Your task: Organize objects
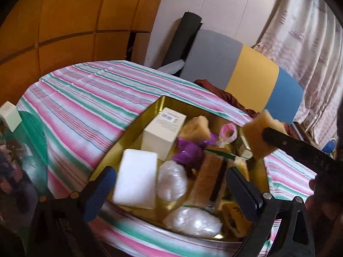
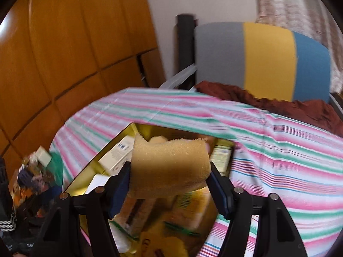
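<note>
A gold tray on the striped table holds a white foam block, a cream box, a torn yellow sponge piece, a purple wrapper, a pink ring and two clear plastic bundles. My left gripper hovers open over the tray's near side, with nothing between its pads. My right gripper is shut on a yellow sponge, lifted above the tray. In the left wrist view that sponge hangs at the tray's right corner, with a black finger across it.
A pink, green and white striped cloth covers the table. Behind it stand a chair with a grey, yellow and blue back, a brown cloth and wooden cabinet doors. A green bag of clutter sits at the table's left edge.
</note>
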Motion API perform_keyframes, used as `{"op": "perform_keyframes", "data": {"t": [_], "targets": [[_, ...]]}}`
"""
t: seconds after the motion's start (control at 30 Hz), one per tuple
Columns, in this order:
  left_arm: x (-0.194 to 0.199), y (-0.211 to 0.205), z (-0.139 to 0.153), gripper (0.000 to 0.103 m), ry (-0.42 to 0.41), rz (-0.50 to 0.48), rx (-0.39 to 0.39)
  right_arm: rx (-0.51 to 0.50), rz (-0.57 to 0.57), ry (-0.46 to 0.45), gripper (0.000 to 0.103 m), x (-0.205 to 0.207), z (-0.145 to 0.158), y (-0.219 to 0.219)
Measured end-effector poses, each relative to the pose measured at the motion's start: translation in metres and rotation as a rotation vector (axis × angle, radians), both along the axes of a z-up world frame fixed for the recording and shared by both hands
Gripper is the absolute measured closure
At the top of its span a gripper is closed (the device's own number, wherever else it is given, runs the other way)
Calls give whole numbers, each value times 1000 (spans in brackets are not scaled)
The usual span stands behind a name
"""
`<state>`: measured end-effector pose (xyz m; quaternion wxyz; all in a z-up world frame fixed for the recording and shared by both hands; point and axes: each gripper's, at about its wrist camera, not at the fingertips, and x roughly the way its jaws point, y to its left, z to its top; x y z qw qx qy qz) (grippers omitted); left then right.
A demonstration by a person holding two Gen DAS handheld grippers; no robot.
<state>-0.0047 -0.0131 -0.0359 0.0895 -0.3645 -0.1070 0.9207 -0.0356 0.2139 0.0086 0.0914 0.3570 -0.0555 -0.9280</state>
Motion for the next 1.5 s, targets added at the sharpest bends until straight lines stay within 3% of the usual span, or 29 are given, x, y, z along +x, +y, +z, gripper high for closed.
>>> {"op": "perform_keyframes", "data": {"t": [0.23, 0.53, 0.8, 1.0, 1.17, 1.3, 1.4, 1.47, 1.5], "targets": [[-6, -25, -6, 0, -43, 86, 34, 130, 122, -97, 34, -32, -18, -49], [-3, -16, -10, 0, -60, 58, 41, 159, 67, -180, 34, -73, -46, -49], [-3, -6, -12, 0, -76, 30, 22, 55, 84, -225, 31, -55, -44, -36], [2, -2, -1, 0, -22, 56, -44, -56, -21, -152, 30, -23, -26, -4], [2, 0, 10, 0, 9, 96, -132, 25, -71, -186, 30, -6, -26, 3], [-1, -7, 12, 0, 2, 123, -133, -50, 26, -236, 30, -2, -31, 1], [-2, -10, 12, 0, -10, 135, -138, 43, 75, -279, 29, -9, -39, -14], [-4, -12, 9, 0, -32, 148, -127, 91, 48, -249, 26, -9, -39, -16], [-5, -12, 8, 0, -41, 155, -126, 58, 39, -219, 21, -7, -34, -12]]}}
